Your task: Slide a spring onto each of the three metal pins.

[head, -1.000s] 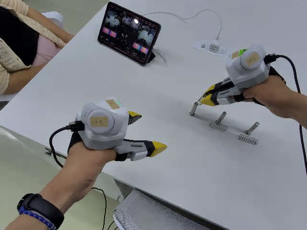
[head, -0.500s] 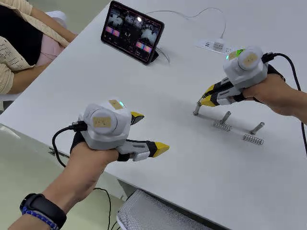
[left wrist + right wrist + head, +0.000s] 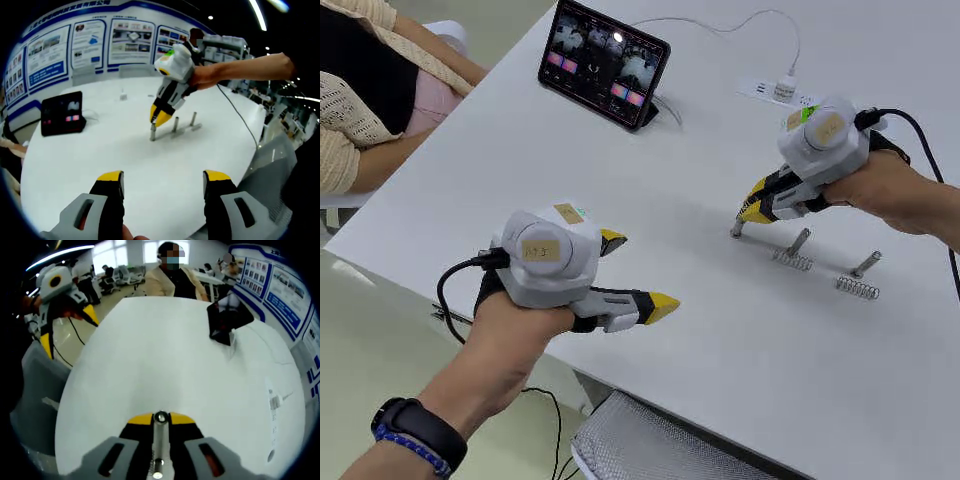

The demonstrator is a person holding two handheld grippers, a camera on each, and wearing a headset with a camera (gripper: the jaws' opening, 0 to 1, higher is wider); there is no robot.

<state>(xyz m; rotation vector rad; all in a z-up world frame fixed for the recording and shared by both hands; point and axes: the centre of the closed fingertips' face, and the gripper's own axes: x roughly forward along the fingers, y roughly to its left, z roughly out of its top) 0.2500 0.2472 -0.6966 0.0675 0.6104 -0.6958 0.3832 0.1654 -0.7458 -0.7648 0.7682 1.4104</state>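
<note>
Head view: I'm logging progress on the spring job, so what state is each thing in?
left tool: open, empty.
right tool: shut on the leftmost pin.
leftmost pin: gripped, lower end on the table.
middle pin: bare, first loose spring lying beside it.
rightmost pin: bare, second loose spring lying beside it.
tablet: screen on.

Lit by a white ceiling strip light (image 3: pixel 257 15), walled with blue-bordered poster panels (image 3: pixel 85 42), furnished with a broad white table (image 3: pixel 650 180).
</note>
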